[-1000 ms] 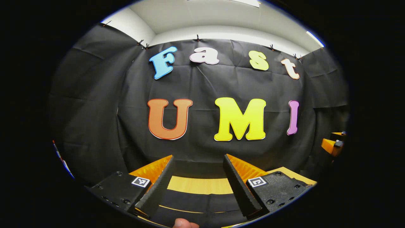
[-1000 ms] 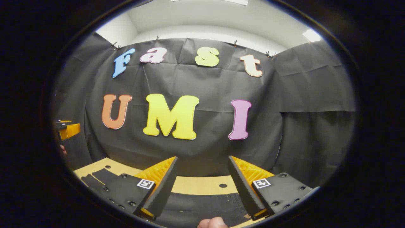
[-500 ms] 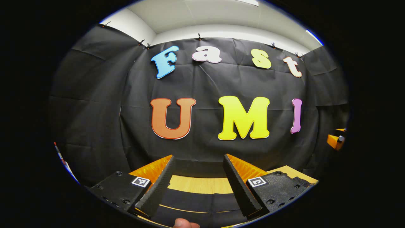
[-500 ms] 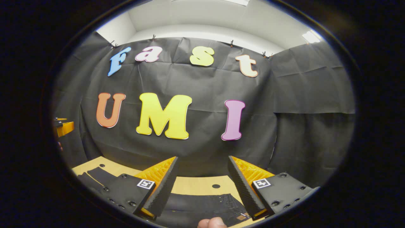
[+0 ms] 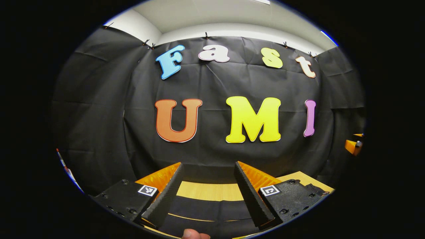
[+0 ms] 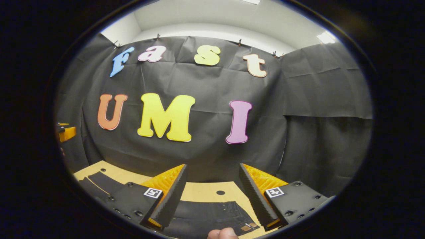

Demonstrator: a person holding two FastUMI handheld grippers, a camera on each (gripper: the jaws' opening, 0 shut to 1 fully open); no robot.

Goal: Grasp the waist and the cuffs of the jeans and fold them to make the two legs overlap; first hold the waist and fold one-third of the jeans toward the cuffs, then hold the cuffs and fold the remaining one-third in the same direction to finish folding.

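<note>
Both grippers, left (image 5: pixel 206 194) and right (image 6: pixel 212 196), hovering wide open, holding nothing; jeans (image 6: pixel 212 215) lying soft, heavy on surface (image 6: pixel 202 192); pinch thick waist.

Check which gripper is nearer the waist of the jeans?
Right, likely. The waist lies just below and between the right gripper's open jaws. The left gripper hangs, jaws open, over plain dark fabric of the jeans, no waistband there.

My right fingers (image 6: pixel 172 196) hide part of the jeans (image 6: pixel 207 214); the other gripper (image 6: pixel 66 132) is cut off at the edge.
</note>
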